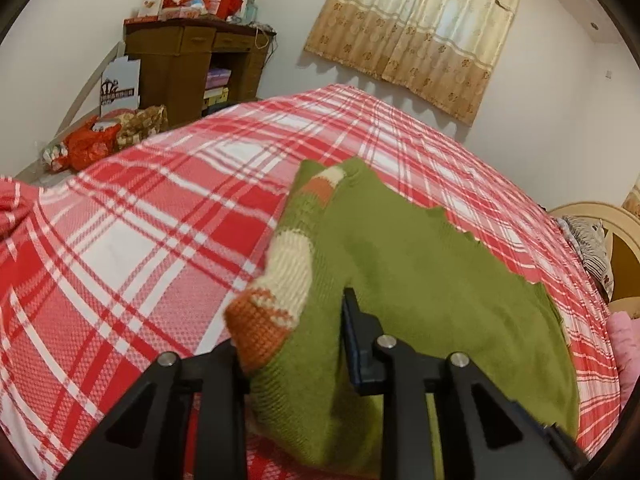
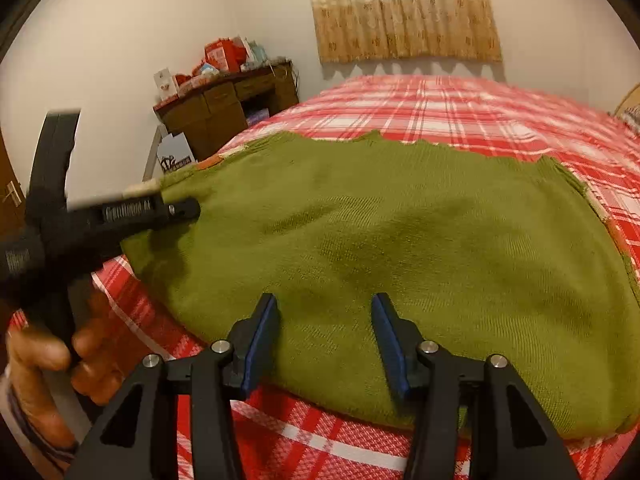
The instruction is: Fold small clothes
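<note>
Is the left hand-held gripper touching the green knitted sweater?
Touching. In the left wrist view, the left hand-held gripper has the green knitted sweater bunched between its fingers, its orange-and-cream cuff pressed against the left finger.

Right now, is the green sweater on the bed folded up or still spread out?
Mostly spread out. The green sweater lies flat across the plaid bedspread, with only its striped sleeve turned in over the body.

I can't read any text here: the white box [image 1: 120,84] beside the brown desk [image 1: 192,64] carries a dark logo with lettering too blurred, and embossed lettering on the left gripper [image 2: 188,210] is illegible
</note>
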Available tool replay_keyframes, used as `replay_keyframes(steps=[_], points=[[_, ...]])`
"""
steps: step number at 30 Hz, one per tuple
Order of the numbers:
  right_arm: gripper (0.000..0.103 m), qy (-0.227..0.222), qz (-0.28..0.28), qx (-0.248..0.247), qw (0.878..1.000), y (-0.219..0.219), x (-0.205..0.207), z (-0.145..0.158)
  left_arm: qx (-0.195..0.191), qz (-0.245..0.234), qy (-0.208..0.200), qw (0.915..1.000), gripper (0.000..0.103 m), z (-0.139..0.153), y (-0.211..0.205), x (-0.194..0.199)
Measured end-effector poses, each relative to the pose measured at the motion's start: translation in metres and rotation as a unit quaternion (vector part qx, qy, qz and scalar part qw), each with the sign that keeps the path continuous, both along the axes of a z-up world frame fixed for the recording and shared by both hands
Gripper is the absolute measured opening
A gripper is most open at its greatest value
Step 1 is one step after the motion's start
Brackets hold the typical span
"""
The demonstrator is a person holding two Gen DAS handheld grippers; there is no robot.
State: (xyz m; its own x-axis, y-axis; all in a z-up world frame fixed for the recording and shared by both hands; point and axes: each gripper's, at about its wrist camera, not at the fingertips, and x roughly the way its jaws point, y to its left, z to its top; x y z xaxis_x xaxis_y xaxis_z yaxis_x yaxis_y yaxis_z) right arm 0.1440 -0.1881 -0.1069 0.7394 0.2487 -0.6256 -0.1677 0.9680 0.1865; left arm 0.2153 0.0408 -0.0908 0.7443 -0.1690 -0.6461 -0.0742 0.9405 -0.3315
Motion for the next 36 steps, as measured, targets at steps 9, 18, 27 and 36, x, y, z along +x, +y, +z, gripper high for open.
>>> replay_keyframes(steps=[9, 18, 27, 36], points=[[0.006, 0.029, -0.035, 0.003, 0.999, 0.008, 0.063, 0.007, -0.050, 0.003, 0.005, 0.9987, 0.059, -0.006, 0.011, 0.018], [0.006, 0.022, -0.034, 0.028, 0.999, 0.001, 0.058, -0.001, 0.005, -0.020, -0.040, 0.9990, 0.026, 0.014, -0.017, 0.021], [0.006, 0.026, -0.033, 0.073, 0.996, -0.011, 0.057, -0.004, 0.059, -0.152, -0.115, 0.9798, 0.026, 0.045, -0.077, -0.007], [0.006, 0.037, -0.021, 0.088, 0.995, -0.015, 0.054, -0.006, 0.021, -0.197, -0.081, 0.9768, 0.025, 0.032, -0.085, -0.009]])
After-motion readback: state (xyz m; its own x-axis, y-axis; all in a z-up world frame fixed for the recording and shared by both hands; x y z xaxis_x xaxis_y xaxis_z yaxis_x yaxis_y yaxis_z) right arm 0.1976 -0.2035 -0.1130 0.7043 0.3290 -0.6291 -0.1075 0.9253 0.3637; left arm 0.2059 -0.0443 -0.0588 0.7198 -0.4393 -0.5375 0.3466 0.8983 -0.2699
